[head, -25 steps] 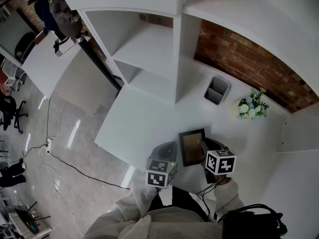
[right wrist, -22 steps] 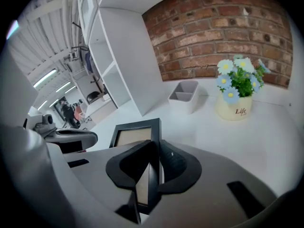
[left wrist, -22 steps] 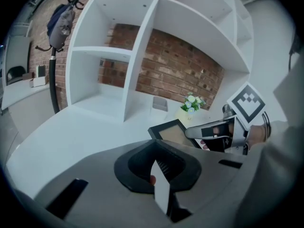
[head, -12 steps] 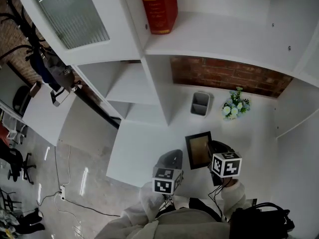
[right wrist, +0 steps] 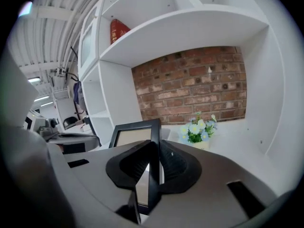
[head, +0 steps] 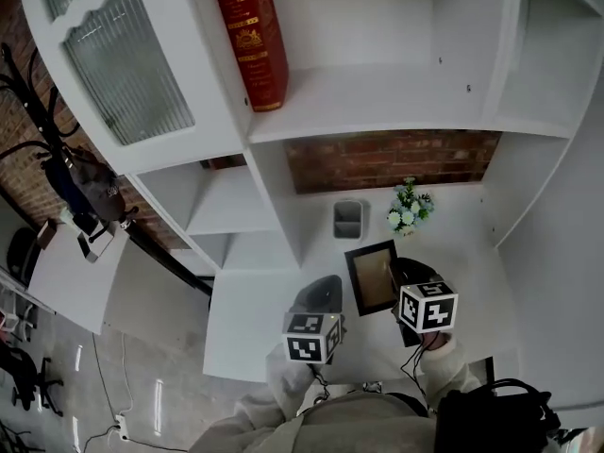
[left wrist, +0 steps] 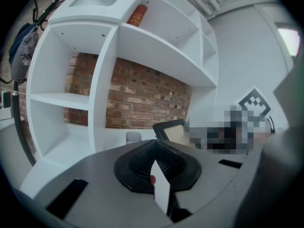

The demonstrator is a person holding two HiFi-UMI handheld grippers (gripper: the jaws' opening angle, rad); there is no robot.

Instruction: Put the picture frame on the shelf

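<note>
Lifted and carried back since a second ago, the frame now stands much nearer the flowers and holder by the worktop's rear edge. The upper shelf with its book has come into sight. The right gripper is clamped on the frame's right edge, keeping it upright. The left gripper hangs beside it, jaws together on nothing. Transport looks under way; the raise to the shelf is not yet made.
</note>
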